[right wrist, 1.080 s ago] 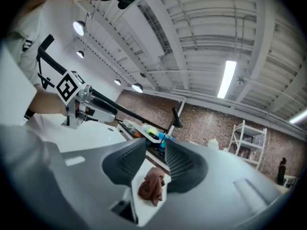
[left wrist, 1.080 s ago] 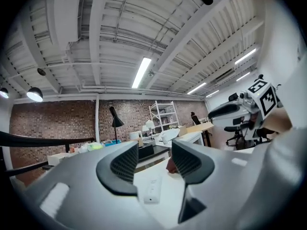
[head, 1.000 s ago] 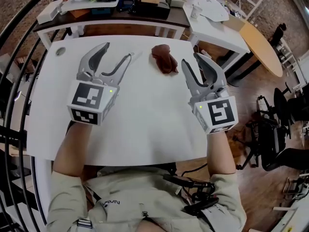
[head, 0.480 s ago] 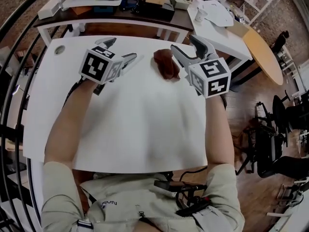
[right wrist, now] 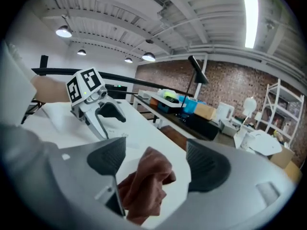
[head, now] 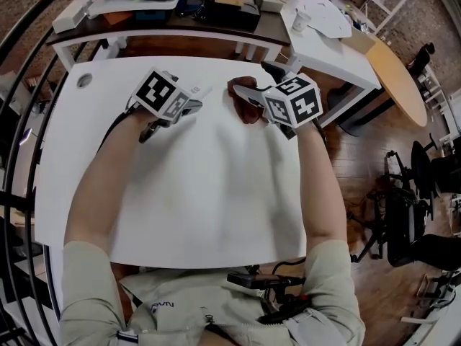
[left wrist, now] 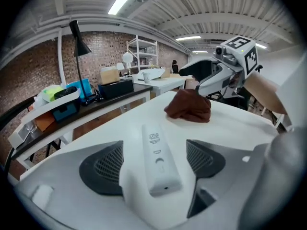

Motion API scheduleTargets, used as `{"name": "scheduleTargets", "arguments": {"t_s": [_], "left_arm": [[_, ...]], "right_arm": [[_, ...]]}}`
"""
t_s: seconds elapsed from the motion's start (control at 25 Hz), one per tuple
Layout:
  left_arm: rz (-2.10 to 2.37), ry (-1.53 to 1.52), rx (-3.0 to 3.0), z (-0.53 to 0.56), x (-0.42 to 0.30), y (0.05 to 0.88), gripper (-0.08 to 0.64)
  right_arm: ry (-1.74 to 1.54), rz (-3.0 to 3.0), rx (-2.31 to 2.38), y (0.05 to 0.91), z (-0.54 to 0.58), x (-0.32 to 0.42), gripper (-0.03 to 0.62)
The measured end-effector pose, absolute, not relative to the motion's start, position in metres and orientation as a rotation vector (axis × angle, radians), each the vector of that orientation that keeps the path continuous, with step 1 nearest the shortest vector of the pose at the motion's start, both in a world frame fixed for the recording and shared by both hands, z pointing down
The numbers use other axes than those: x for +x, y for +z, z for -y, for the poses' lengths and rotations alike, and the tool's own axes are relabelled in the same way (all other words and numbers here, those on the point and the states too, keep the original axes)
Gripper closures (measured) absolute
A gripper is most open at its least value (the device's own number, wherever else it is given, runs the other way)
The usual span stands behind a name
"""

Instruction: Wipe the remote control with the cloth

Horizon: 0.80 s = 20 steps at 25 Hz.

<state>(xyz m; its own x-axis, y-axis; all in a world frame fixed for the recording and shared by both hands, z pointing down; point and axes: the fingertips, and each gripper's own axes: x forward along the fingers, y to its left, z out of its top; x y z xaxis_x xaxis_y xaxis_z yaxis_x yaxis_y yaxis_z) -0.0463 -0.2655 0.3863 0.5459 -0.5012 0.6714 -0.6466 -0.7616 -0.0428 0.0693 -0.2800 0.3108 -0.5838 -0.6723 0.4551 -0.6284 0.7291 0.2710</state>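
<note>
Two things lie on your counter (head: 209,193). The remote (left wrist: 156,147) rests flat between the jaws of your left hand-held gripper (left wrist: 154,167), which have just been opening and stand wide, pads clear of it. Near it, the crumpled brown cloth (right wrist: 144,189) sits between the jaws of your right hand-held gripper (right wrist: 156,163), which have also just been opening wide and are not clamping it.

I find the remote control (left wrist: 157,159) lying on my bench (head: 202,193) near its far edge, the cloth (left wrist: 188,107) on the bench to its right and apart from it, and a side table (head: 180,24) behind the bench carrying a tray (head: 119,6).
</note>
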Motion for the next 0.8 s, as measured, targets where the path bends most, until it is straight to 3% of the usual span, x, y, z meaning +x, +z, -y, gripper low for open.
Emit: {"name": "scheduleTargets", "arguments": {"t_s": [0.24, 0.56, 0.8], "left_arm": [[0.902, 1.159, 2.5, 0.265, -0.046, 0.412, 0.163], [0.888, 1.056, 2.422, 0.272, -0.051, 0.419, 0.154], [0.976, 0.982, 2.412, 0.277, -0.053, 0.415, 0.228]], "right_arm": [[-0.036, 2.359, 0.956, 0.337, 0.288, 0.077, 0.206], [0.084, 2.344, 0.957, 0.362, 0.299, 0.082, 0.206], [0.187, 2.297, 0.951, 0.386, 0.3, 0.082, 0.206]]}}
